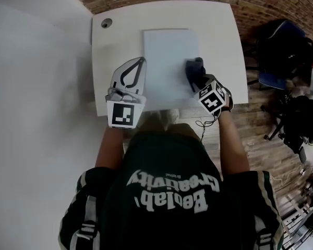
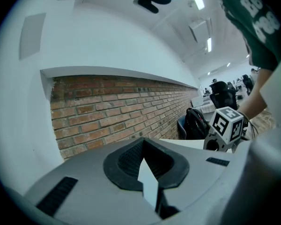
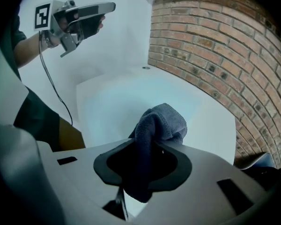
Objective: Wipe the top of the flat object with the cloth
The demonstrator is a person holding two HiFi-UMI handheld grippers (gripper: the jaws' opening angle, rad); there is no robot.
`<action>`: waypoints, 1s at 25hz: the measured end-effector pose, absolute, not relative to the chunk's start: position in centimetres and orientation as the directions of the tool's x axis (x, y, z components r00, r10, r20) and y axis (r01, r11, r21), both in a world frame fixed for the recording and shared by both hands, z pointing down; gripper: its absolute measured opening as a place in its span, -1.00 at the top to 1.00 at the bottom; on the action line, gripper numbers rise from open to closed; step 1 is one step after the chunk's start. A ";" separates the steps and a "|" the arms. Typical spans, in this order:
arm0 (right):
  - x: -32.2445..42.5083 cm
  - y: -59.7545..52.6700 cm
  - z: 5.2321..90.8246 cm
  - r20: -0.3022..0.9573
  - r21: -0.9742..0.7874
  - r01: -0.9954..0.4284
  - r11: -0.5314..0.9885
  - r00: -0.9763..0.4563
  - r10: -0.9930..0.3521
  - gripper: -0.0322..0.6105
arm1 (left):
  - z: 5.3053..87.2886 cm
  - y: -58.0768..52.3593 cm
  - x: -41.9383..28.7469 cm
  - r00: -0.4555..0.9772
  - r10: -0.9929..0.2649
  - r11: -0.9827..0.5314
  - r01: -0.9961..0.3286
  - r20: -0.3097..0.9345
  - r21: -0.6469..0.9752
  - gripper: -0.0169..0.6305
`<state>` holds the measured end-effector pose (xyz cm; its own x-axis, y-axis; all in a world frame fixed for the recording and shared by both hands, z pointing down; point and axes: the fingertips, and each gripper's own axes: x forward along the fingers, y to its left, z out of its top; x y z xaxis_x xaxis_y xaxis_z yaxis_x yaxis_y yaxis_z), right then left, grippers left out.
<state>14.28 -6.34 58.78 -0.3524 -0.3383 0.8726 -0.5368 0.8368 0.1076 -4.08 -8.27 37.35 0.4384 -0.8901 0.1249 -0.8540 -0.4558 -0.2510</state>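
Observation:
A pale flat board (image 1: 167, 61) lies on the white table (image 1: 219, 30); the right gripper view shows this board (image 3: 126, 102) as a light sheet below the jaws. My right gripper (image 1: 201, 81) is shut on a dark blue cloth (image 1: 194, 68), which rests at the board's right edge. The bunched cloth (image 3: 161, 121) sticks out past the right gripper (image 3: 152, 146). My left gripper (image 1: 138, 66) is shut and empty, held above the board's left edge and tilted up. In its own view the left gripper (image 2: 145, 161) faces the brick wall.
A round cable hole (image 1: 106, 23) sits at the table's far left corner. A black bag and chair (image 1: 284, 51) stand on the wooden floor to the right. A brick wall (image 3: 215, 46) runs behind the table. A white wall (image 1: 36, 87) is on the left.

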 end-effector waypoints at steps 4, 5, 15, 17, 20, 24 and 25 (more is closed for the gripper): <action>14.7 -3.8 59.1 0.868 0.119 -0.495 0.861 -0.369 -0.332 0.65 | 37.6 -6.3 -3.9 0.398 -0.910 -0.414 -0.872 0.114 -0.260 0.96; 14.9 -3.2 59.2 0.870 0.117 -0.488 0.865 -0.371 -0.326 0.65 | 37.5 -5.8 -3.8 0.391 -0.914 -0.407 -0.875 0.112 -0.263 0.96; 14.9 0.1 59.2 0.889 0.161 -0.377 0.912 -0.346 -0.300 0.65 | 37.5 -3.6 -4.3 0.340 -0.934 -0.358 -0.892 0.114 -0.274 0.96; 14.4 0.1 59.0 0.891 0.187 -0.345 0.920 -0.336 -0.307 0.65 | 37.4 -3.4 -4.5 0.333 -0.936 -0.352 -0.893 0.113 -0.279 0.96; 13.2 0.3 58.9 0.895 0.197 -0.300 0.933 -0.334 -0.296 0.65 | 37.3 -3.0 -5.1 0.323 -0.940 -0.341 -0.899 0.111 -0.275 0.96; 10.6 0.6 59.0 0.899 0.194 -0.242 0.951 -0.344 -0.271 0.65 | 37.1 -3.1 -6.3 0.305 -0.946 -0.324 -0.905 0.111 -0.276 0.96; 9.9 0.6 59.0 0.900 0.194 -0.227 0.954 -0.347 -0.265 0.65 | 37.2 -3.1 -6.6 0.302 -0.947 -0.322 -0.906 0.112 -0.276 0.96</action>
<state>9.87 0.60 59.05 -0.3470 -0.2652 0.8996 -0.2271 0.9544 0.1938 -6.58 -3.12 37.20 0.3021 -0.9467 0.1118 -0.9058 -0.3217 -0.2757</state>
